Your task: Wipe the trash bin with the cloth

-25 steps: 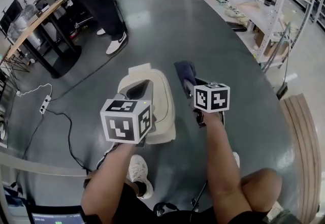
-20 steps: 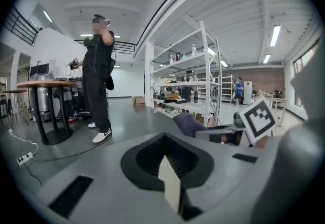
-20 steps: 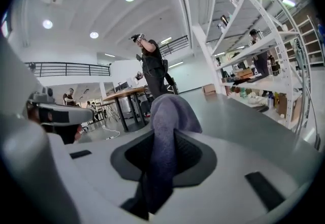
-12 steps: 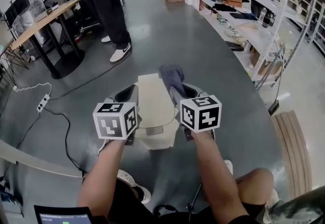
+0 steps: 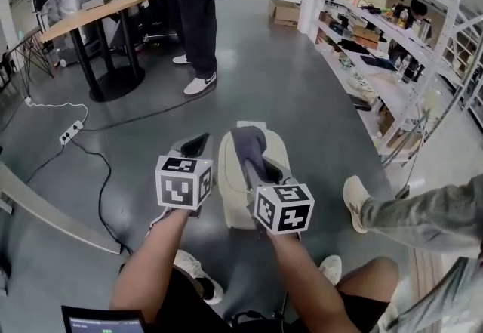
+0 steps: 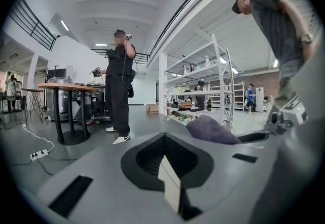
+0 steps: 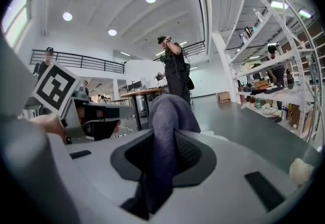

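Head view: the cloth (image 5: 247, 144) is clamped between the jaws of the right gripper (image 5: 255, 167) and held over the top of the trash bin (image 5: 230, 195). The left gripper (image 5: 198, 146) is held just beside the bin, jaws closed together on nothing. Wiping is judged barely begun, with the sides still to be wiped.

The bare left forearm (image 5: 155, 263) and right forearm (image 5: 306, 271) reach forward and down, side by side. The left gripper (image 5: 198, 145), grey plastic with a black-and-white marker cube, has its jaws almost together, a thin pale sliver between them. The matching right gripper (image 5: 256, 167) pinches a dark purple-grey cloth (image 5: 247, 144).
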### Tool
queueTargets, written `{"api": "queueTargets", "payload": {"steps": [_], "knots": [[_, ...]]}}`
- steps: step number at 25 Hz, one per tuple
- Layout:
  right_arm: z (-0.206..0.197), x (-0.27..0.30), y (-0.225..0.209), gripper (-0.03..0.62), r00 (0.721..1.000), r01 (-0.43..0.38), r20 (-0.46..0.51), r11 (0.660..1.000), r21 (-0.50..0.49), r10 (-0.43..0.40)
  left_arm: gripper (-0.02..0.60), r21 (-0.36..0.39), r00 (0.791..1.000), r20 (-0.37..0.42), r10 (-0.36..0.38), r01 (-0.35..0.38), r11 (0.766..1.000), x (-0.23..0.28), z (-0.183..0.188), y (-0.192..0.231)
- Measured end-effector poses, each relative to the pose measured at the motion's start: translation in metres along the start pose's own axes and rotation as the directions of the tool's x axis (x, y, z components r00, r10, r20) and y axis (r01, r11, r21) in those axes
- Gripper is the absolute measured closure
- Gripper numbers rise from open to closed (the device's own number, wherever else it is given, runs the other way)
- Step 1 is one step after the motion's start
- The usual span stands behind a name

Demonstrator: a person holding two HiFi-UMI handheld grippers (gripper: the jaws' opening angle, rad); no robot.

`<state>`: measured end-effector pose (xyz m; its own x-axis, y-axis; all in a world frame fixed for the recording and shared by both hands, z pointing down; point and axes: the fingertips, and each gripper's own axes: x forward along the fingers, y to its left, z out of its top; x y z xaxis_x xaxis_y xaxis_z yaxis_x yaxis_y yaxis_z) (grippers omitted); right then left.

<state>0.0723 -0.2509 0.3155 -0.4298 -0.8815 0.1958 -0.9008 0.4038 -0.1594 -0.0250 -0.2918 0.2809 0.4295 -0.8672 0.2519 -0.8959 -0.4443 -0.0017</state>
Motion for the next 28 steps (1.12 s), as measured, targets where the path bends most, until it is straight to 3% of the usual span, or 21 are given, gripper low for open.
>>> {"api": "queueTargets", "payload": {"steps": [11,19,24,28], "knots": [[-0.047,0.017,0.07,0.507,0.999,0.053,0.005,0.997,0.058,-0.053,0.581,-0.047,0.996,-0.042,0.074,-0.076,0.996,-0.039,-0.04,0.077],[-0.1,0.036,0.104,0.507,0.997,0.065,-0.054,0.995,0.073,-0.062,0.581,-0.059,0.997,-0.037,0.066,-0.068,0.996,-0.049,-0.051,0.1],[-0.14,0.048,0.112,0.507,0.99,0.085,-0.118,0.994,0.067,-0.076,0.581,-0.036,0.998,-0.038,0.048,-0.049,0.998,-0.048,-0.062,0.106],[-0.162,0.058,0.108,0.507,0.982,0.119,-0.152,0.992,0.048,-0.11,0.581,0.012,0.991,-0.095,0.091,-0.091,0.996,-0.045,-0.084,0.123]]}}
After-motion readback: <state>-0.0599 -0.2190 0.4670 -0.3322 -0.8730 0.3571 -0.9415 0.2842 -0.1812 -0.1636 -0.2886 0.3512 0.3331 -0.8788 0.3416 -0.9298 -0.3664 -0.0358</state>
